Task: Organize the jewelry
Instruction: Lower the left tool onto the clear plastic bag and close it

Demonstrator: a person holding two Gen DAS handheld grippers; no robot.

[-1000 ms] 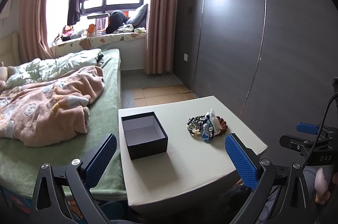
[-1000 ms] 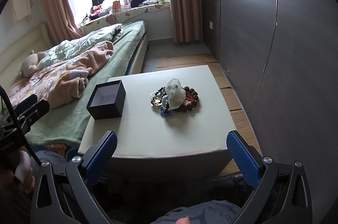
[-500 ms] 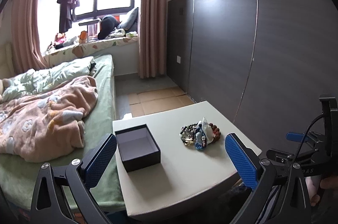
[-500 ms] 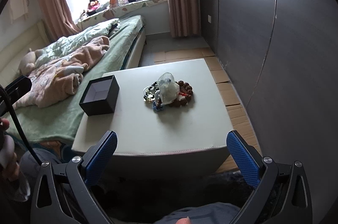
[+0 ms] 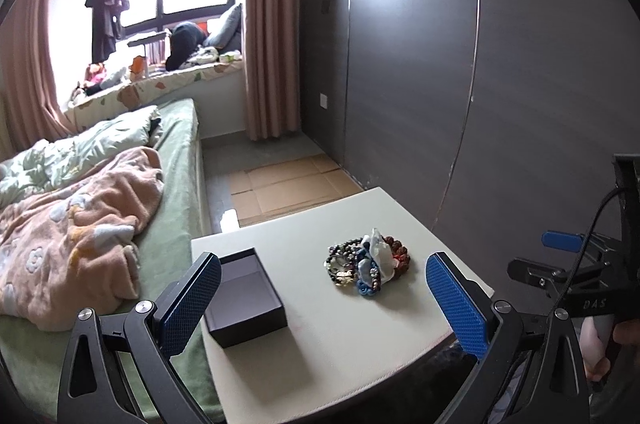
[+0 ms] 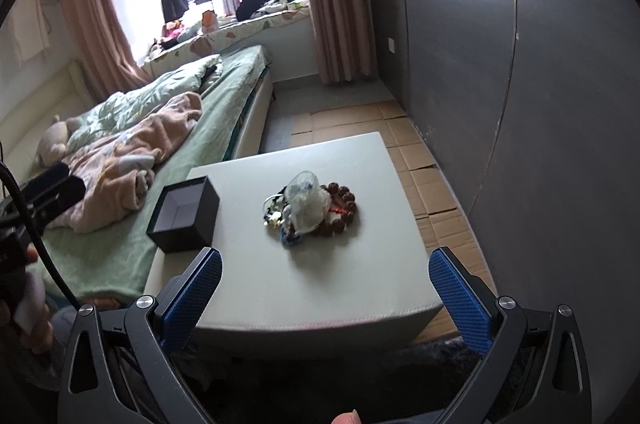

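Note:
A heap of bead bracelets with a clear plastic bag on top (image 5: 368, 266) (image 6: 310, 209) lies mid-way on a white low table (image 5: 340, 336) (image 6: 320, 288). An open black box (image 5: 246, 298) (image 6: 184, 216), with nothing in it, stands on the table's left side. My left gripper (image 5: 324, 298) is open, held short of the table's near edge, the box by its left finger. My right gripper (image 6: 326, 290) is open too, over the table's near edge, well back from the heap. The right gripper's body shows at the right edge of the left wrist view.
A bed (image 6: 224, 103) with a green sheet and a pink blanket (image 5: 76, 224) runs along the table's left side. A dark panelled wall (image 5: 500, 83) stands to the right. Flattened cardboard (image 5: 288, 183) covers the floor beyond the table. A dark rug lies under the table's near edge.
Both views have shifted: the table, box and heap sit a little nearer and more to the right in the left wrist view. Both grippers stay open and hold nothing.

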